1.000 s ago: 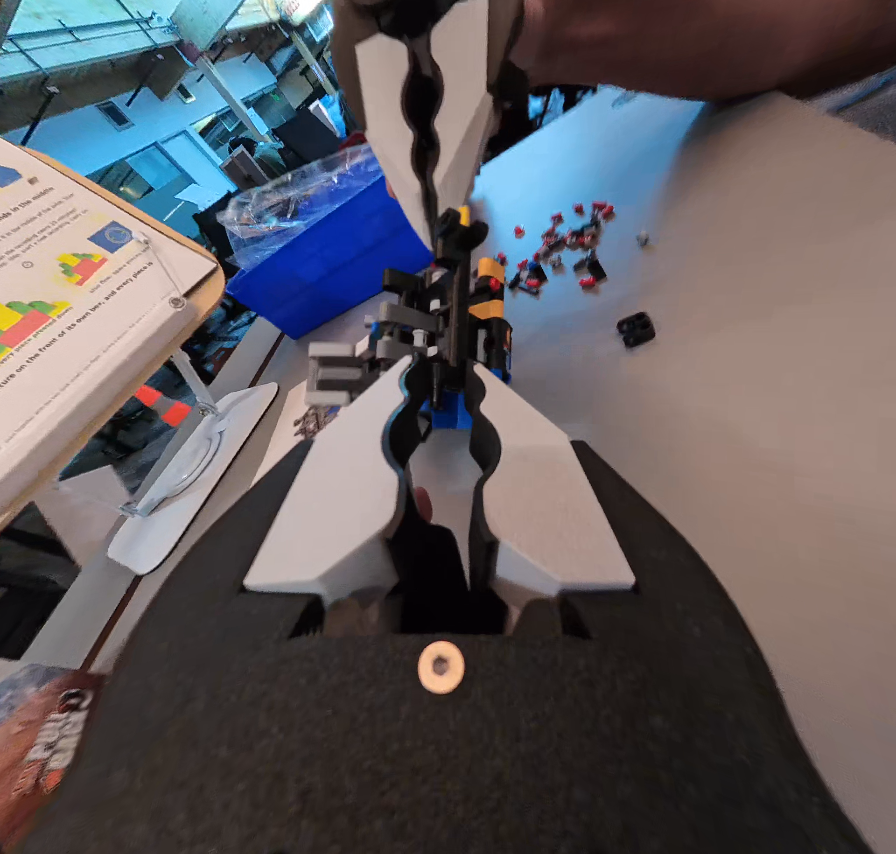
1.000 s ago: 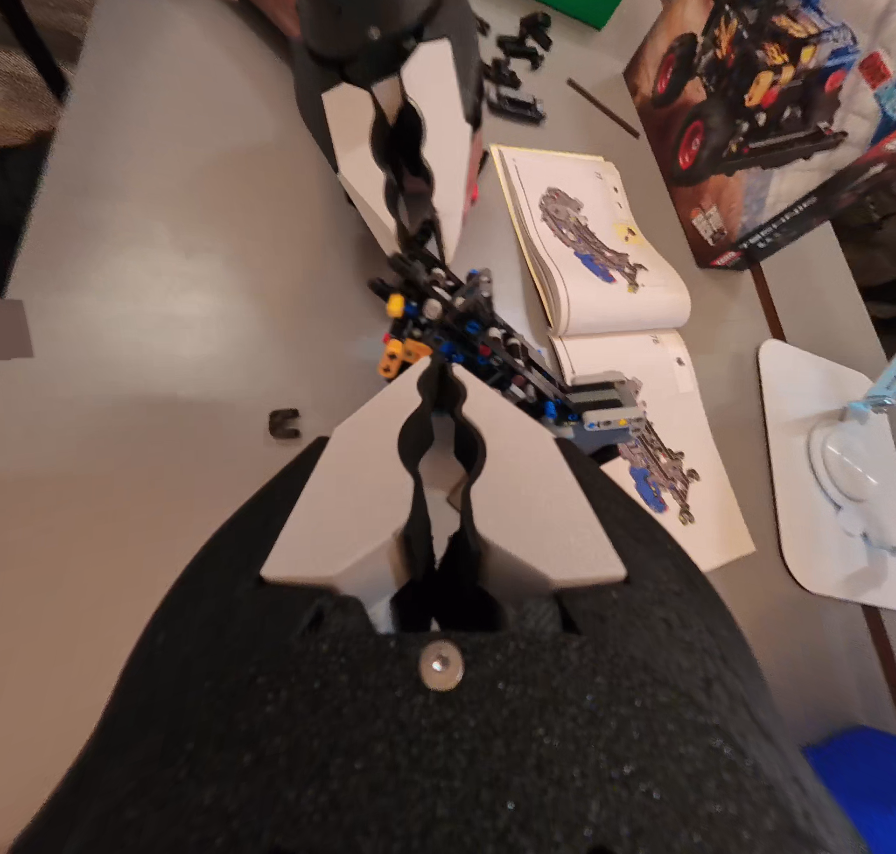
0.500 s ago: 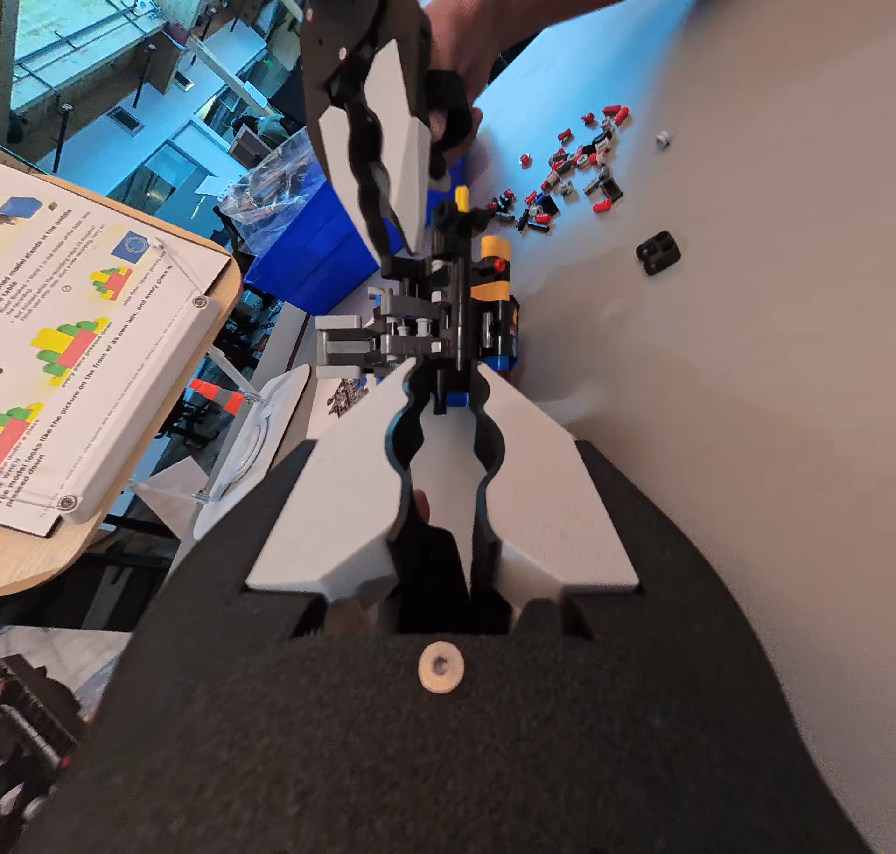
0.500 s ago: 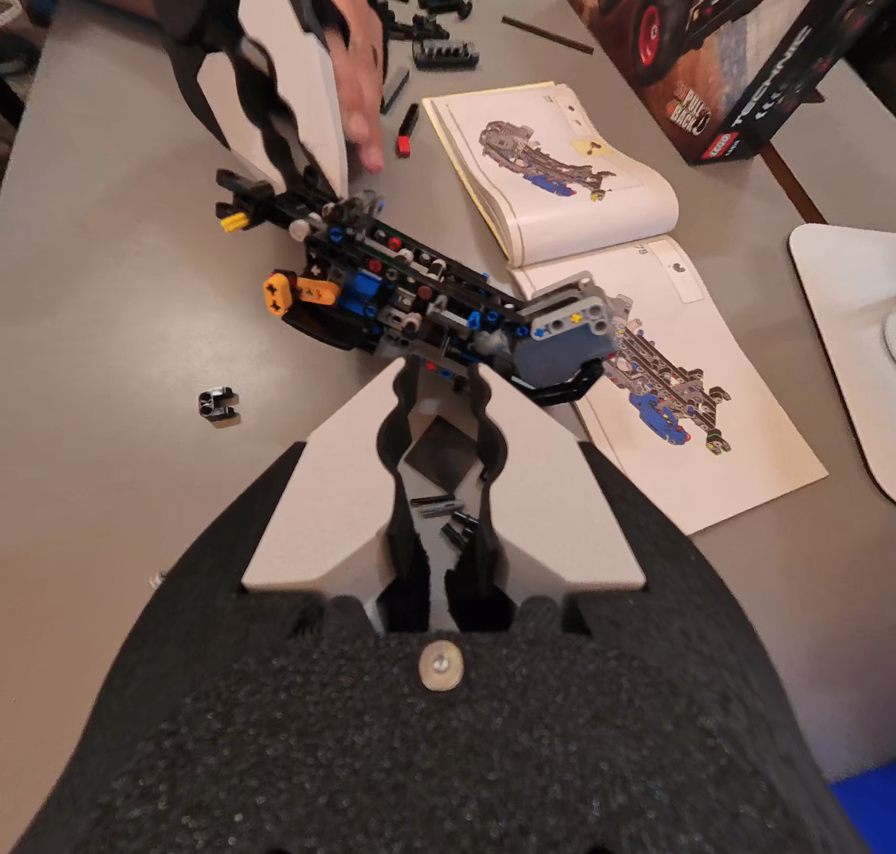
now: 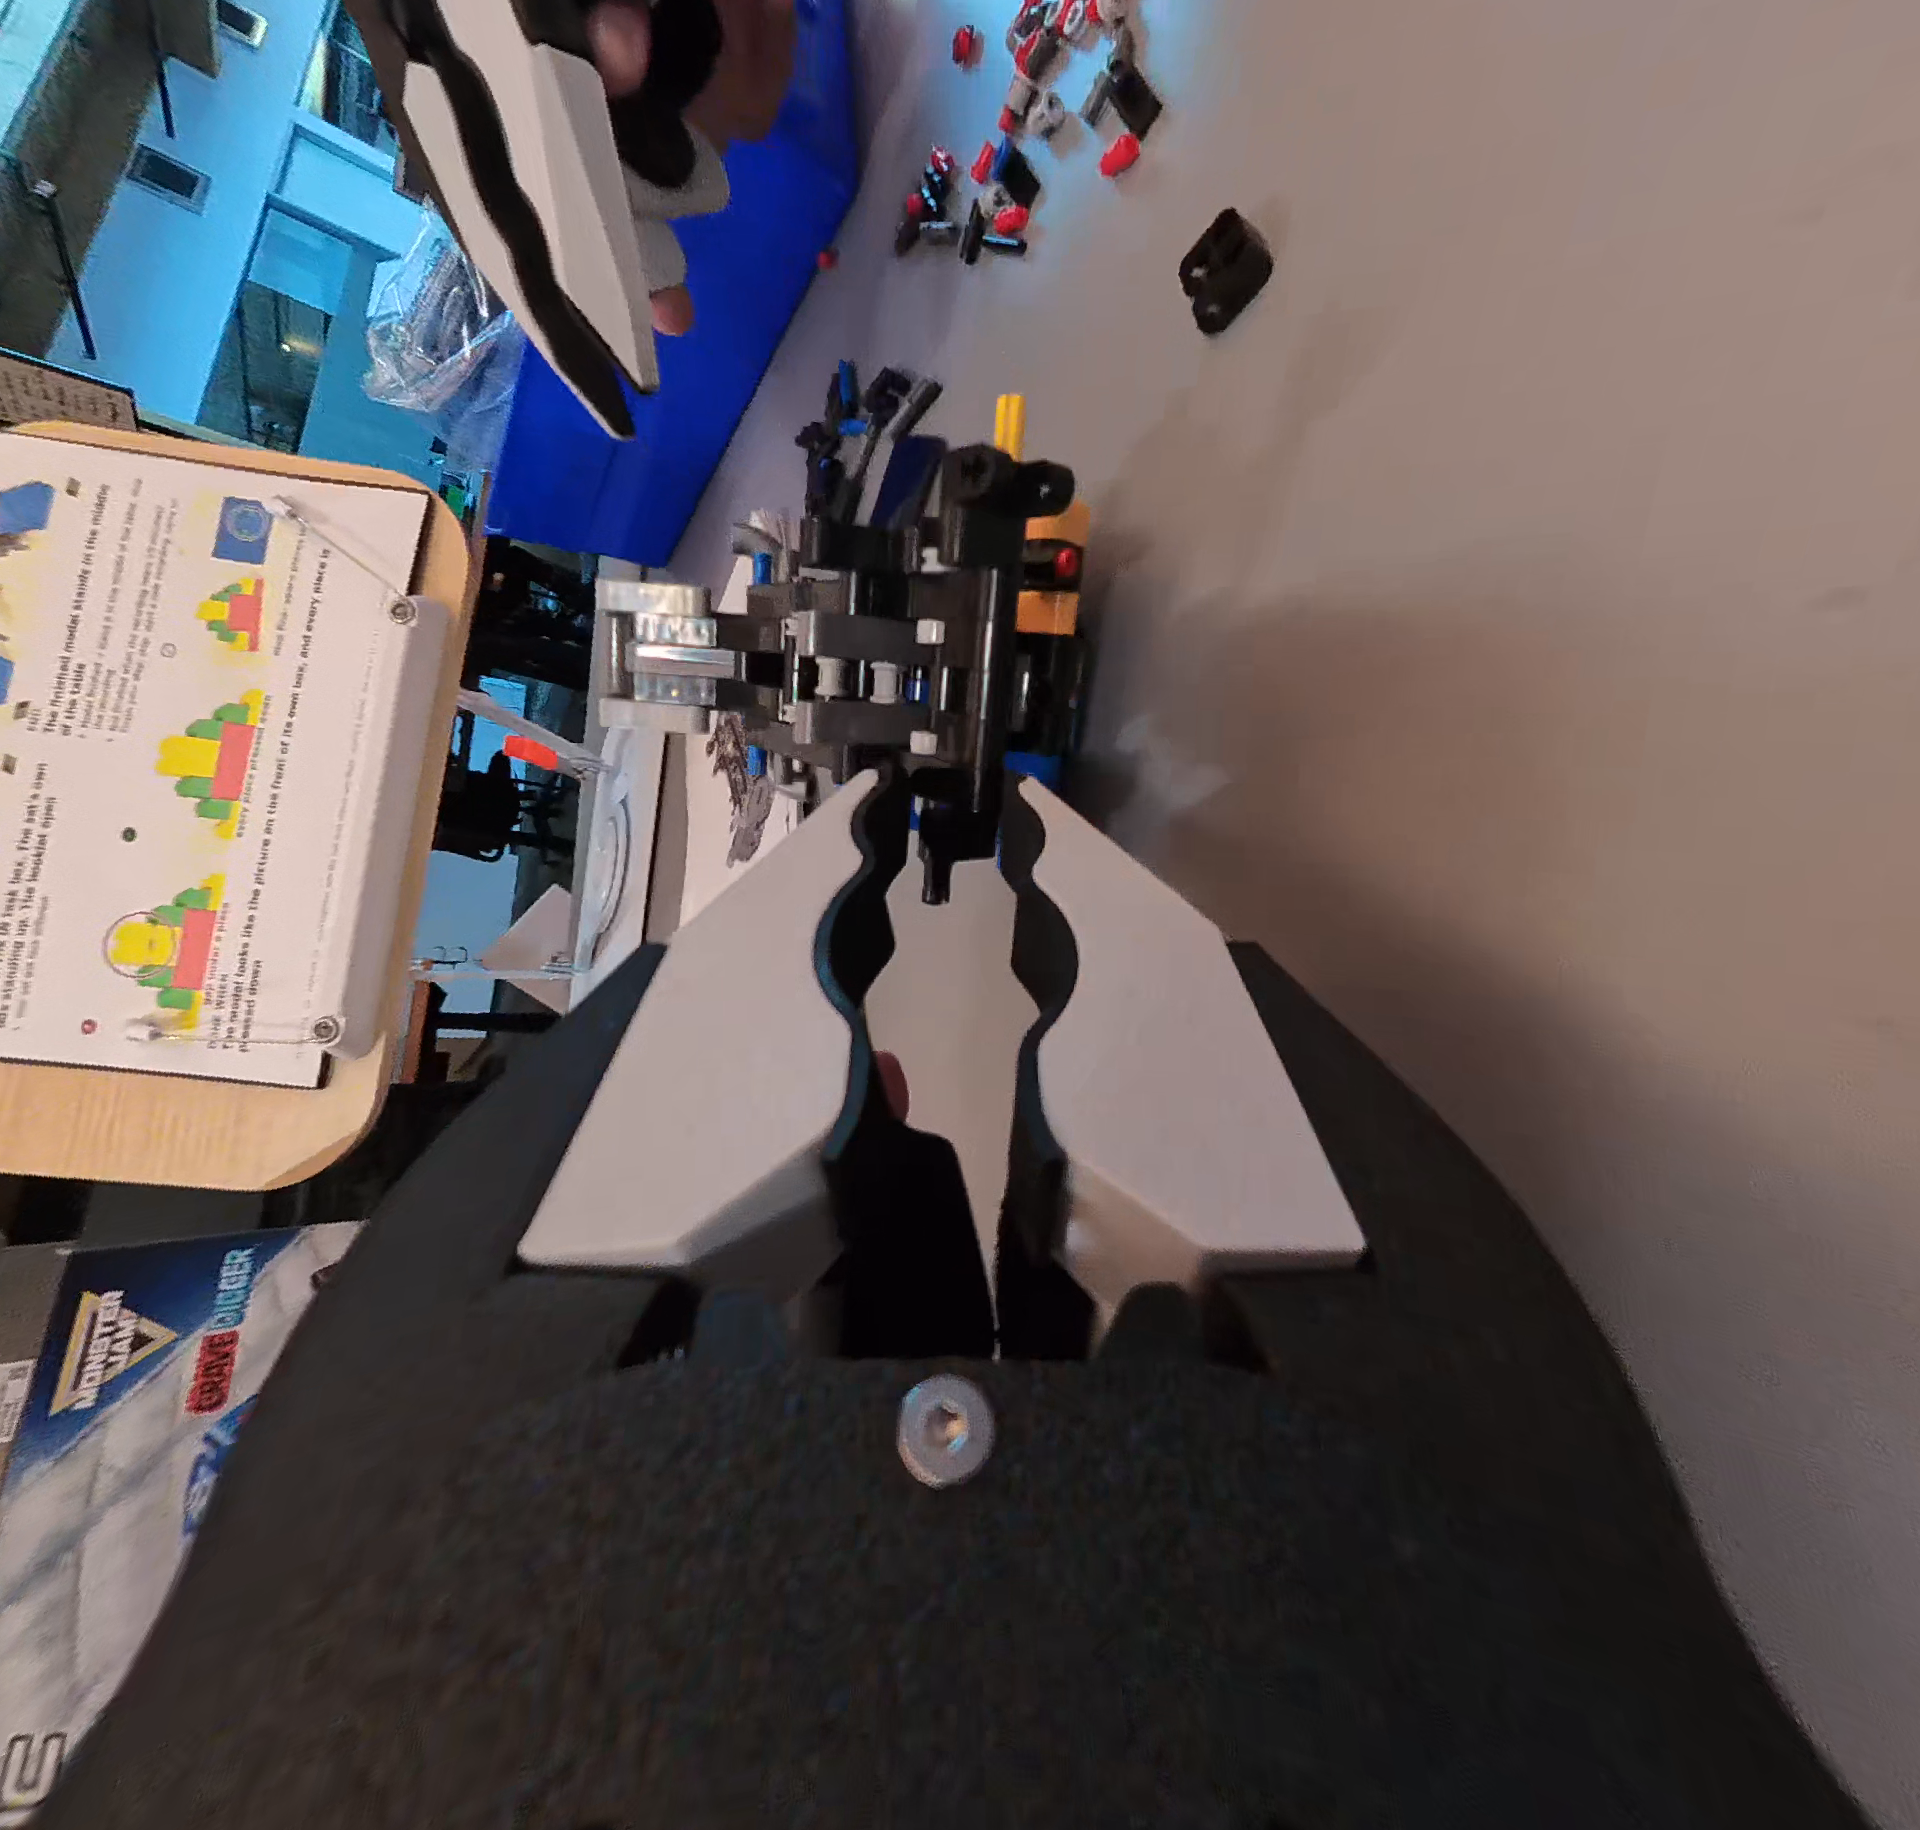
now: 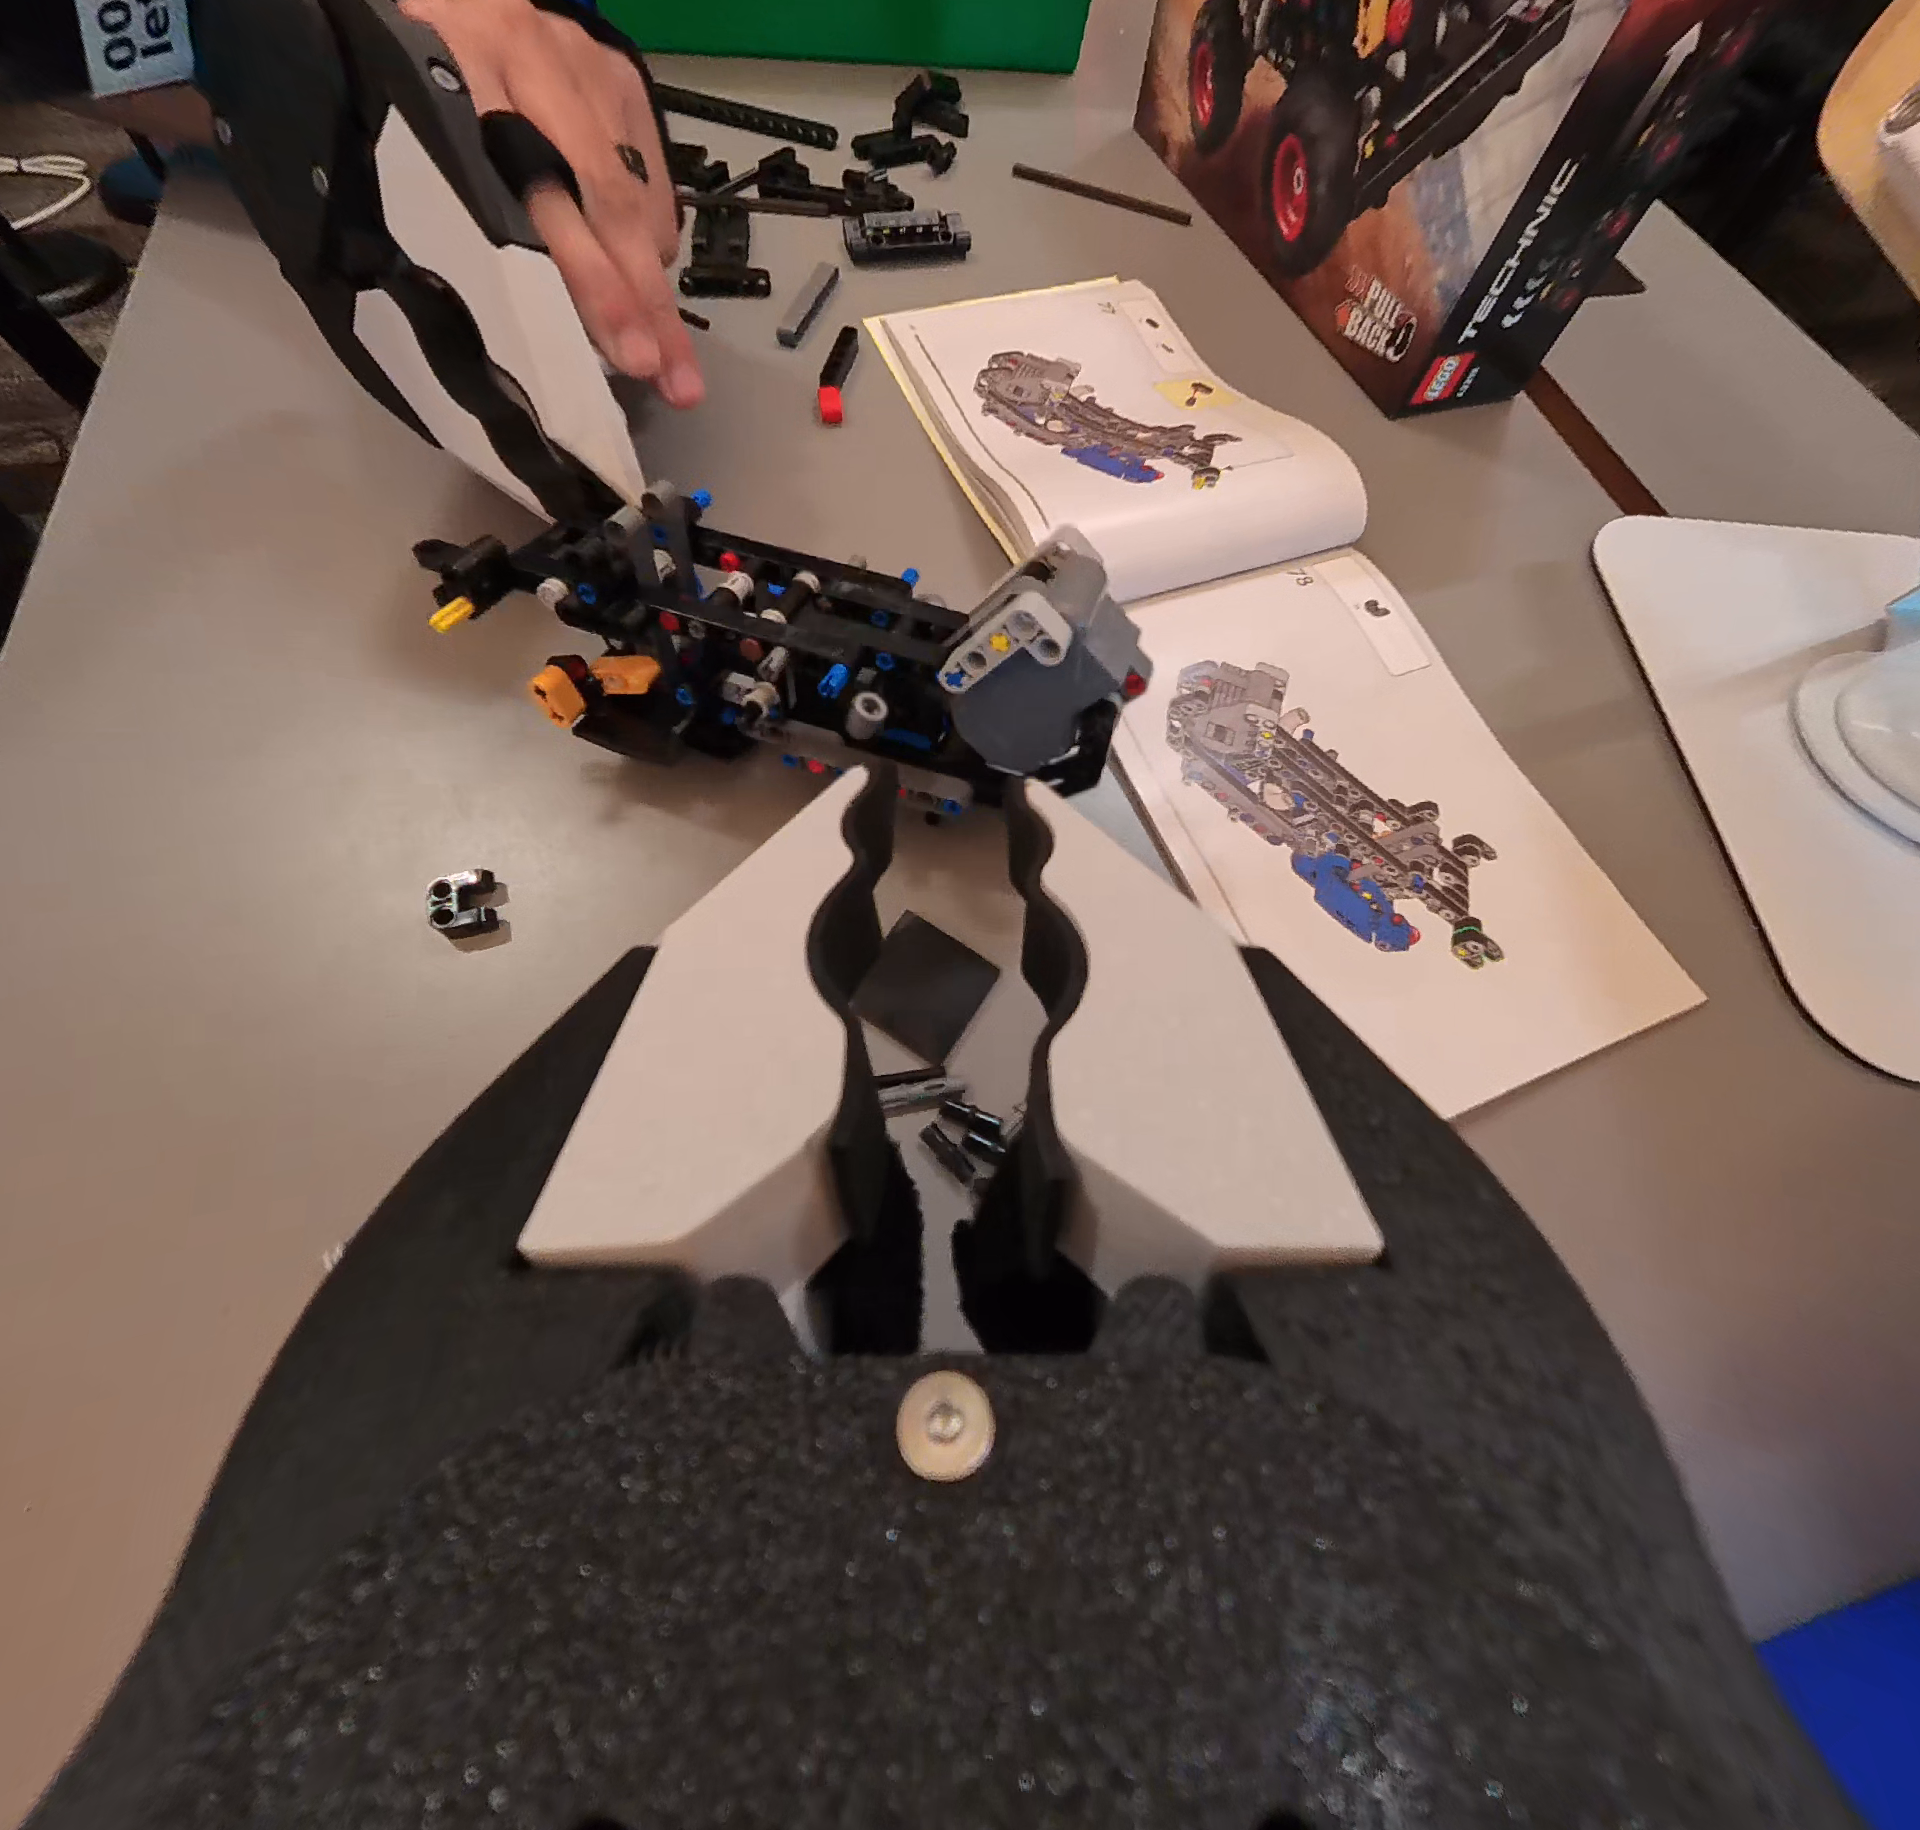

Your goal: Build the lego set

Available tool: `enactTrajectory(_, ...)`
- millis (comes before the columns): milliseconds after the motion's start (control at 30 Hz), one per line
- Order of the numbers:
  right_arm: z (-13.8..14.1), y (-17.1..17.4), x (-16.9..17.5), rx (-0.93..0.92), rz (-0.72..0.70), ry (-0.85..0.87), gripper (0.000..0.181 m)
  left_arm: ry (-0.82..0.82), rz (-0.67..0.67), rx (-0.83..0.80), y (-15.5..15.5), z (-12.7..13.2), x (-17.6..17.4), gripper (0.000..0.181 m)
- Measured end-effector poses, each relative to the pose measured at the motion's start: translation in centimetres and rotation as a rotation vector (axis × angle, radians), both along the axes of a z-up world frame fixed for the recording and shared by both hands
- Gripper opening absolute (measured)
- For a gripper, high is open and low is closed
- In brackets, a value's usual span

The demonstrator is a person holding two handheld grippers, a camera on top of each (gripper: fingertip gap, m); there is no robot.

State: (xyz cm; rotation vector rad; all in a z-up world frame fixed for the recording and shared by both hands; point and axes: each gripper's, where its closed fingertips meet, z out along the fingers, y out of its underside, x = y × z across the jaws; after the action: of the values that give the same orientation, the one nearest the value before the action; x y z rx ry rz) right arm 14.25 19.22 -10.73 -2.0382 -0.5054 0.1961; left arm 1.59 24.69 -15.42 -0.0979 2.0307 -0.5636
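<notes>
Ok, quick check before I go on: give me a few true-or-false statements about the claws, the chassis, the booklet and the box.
1. The right claw grips the chassis. False: it is open and holds nothing, with bare table showing between its fingers.
2. The left claw is closed on one end of the chassis. True.
3. The instruction booklet is shut. False: it lies open on the table beside the chassis.
4. A small black connector lies alone on the table, apart from the chassis. True.
5. The set's box lies flat under the booklet. False: it stands upright beyond the booklet.
</notes>
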Motion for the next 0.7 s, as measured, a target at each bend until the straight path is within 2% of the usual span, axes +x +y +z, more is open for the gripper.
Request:
enactTrajectory(200,0.2,-0.2,0.4,0.006,-0.007,0.025,0.021,0.07,0.012,-0.012,-0.5,0.3,-0.8,0.022)
enactTrajectory(300,0.7,-0.3,-0.8,0.014,0.036,0.059,0.02,0.098,0.028,-0.044,-0.4,0.7,-1.3,0.022)
enactTrajectory(433,0.9,-0.2,-1.7,0.022,0.056,0.006,0.019,0.123,0.06,-0.095,-0.1,1.2,-2.1,0.022)
enactTrajectory(533,0.7,-0.2,-1.6,0.021,0.052,0.01,0.019,0.121,0.089,-0.191,0.0,2.4,-2.9,0.021)
enactTrajectory(633,1.0,-0.1,-2.0,0.026,0.058,0.028,0.02,0.127,0.116,-0.353,-0.6,4.0,-4.2,0.018)
enactTrajectory(700,1.8,0.1,-2.5,0.056,0.043,0.024,0.02,0.216,0.115,-0.456,-2.1,4.0,-5.7,0.018)
